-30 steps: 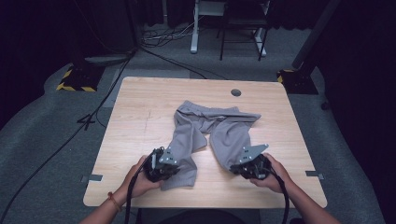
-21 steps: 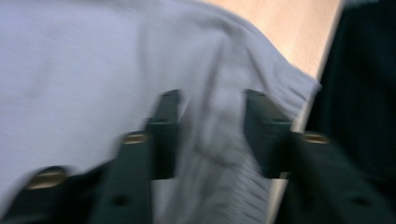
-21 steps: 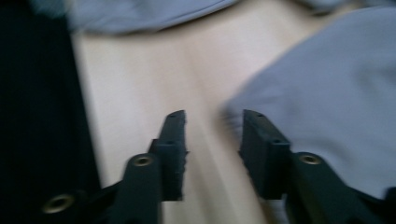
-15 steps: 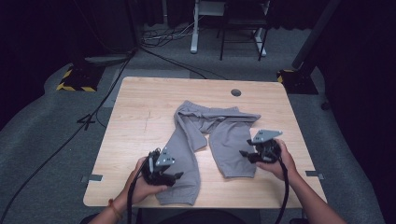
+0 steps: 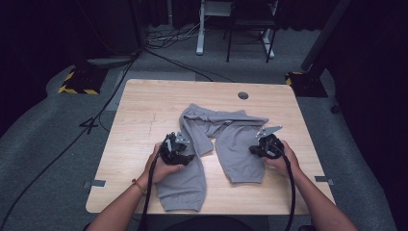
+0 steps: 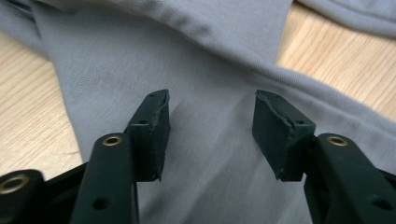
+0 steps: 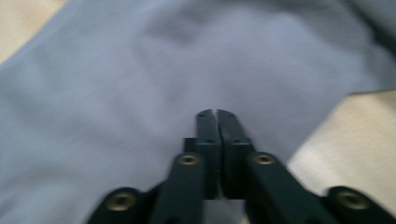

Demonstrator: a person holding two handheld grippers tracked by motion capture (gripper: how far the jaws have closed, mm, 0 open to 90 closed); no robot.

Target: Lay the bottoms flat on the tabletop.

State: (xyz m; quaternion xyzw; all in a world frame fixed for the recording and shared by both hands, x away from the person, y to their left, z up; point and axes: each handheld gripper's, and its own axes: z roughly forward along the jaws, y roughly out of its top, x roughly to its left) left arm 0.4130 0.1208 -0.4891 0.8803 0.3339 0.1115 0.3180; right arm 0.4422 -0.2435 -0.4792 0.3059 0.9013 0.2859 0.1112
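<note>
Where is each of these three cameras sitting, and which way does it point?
High view: above the person's side of the wooden table, looking forward and down on the grey trousers; both forearms, left gripper and right gripper show.
Left gripper view: on the left gripper, looking along its parted jaws at one trouser leg.
Right gripper view: on the right gripper, looking along its closed jaws at the other leg.
Shared: all three show the grey trousers and the table.

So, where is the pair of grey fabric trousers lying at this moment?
In the high view, the pair of grey fabric trousers lies spread on the light wooden table, waistband toward the far edge near the round cable hole, one leg under each gripper.
</note>
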